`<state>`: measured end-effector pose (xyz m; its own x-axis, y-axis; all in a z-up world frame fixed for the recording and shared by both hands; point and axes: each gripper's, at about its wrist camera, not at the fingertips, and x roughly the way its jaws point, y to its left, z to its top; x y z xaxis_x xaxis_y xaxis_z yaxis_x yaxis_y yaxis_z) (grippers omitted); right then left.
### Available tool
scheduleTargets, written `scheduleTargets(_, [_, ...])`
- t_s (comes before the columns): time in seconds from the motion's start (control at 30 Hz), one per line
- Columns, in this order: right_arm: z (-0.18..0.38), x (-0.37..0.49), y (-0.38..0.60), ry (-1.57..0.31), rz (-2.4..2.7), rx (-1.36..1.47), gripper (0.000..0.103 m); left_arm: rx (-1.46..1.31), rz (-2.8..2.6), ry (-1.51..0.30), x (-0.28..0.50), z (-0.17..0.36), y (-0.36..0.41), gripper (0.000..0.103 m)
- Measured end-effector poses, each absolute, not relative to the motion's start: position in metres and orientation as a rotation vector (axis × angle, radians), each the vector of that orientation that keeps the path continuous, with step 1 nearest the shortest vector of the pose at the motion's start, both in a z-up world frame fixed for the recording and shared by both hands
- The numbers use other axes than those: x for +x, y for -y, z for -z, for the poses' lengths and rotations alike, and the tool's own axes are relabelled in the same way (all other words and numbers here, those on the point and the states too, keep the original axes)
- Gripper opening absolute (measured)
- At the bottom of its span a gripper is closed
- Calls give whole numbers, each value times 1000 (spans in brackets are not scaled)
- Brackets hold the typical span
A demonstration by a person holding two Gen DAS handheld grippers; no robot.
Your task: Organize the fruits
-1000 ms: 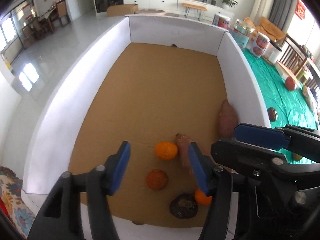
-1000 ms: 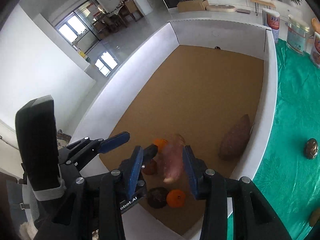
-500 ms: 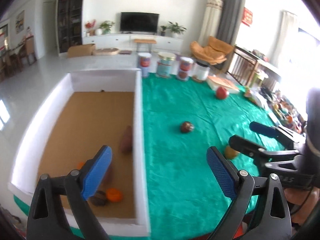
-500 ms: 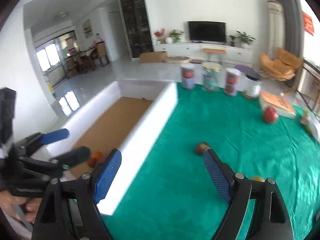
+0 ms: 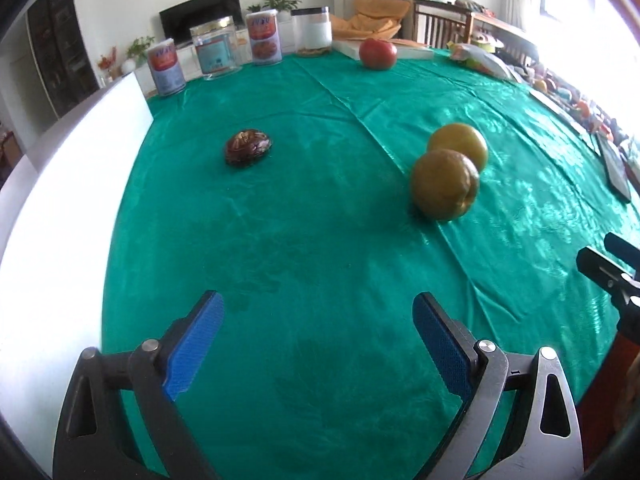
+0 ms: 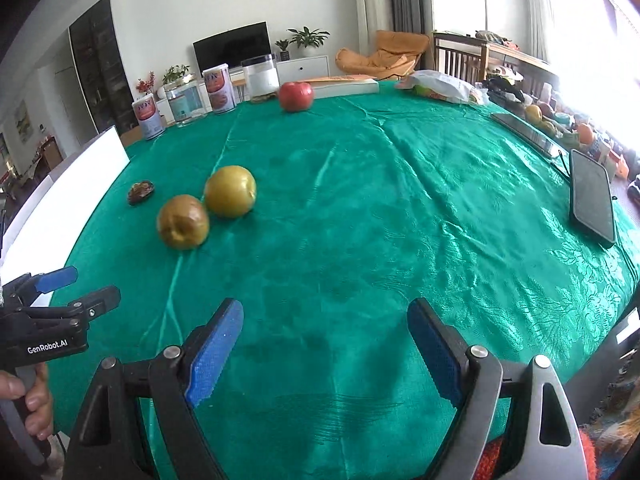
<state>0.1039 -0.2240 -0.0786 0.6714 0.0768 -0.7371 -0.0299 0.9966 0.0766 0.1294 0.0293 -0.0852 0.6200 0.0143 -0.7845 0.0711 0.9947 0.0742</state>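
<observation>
Two yellow-brown pears lie side by side on the green cloth: the near one (image 5: 445,185) (image 6: 183,221) and the far one (image 5: 458,145) (image 6: 231,191). A dark brown wrinkled fruit (image 5: 248,147) (image 6: 141,191) lies nearer the white box wall (image 5: 52,200) (image 6: 68,192). A red apple (image 5: 377,53) (image 6: 295,96) sits at the far edge. My left gripper (image 5: 318,336) is open and empty over the cloth; it also shows in the right wrist view (image 6: 76,288). My right gripper (image 6: 324,340) is open and empty.
Several jars and tins (image 5: 236,50) (image 6: 200,96) stand along the far edge. A book (image 6: 344,85) and a snack bag (image 6: 442,86) lie behind the apple. A phone (image 6: 592,196) and a tablet (image 6: 528,133) lie at the right edge.
Both grippers have left the box, where the right one let go of a sweet potato, and swung right over the green cloth. Both are now wide open and low above it.
</observation>
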Motion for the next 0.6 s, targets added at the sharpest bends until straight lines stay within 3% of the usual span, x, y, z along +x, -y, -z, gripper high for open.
scheduleTargets(0.23, [96, 121, 234, -857, -29, 134, 85, 47, 79, -922, 140, 99, -40, 96])
scheduleTargets(0.6, [109, 122, 206, -852, 8, -9, 101, 30, 63, -937, 145, 103, -40, 103])
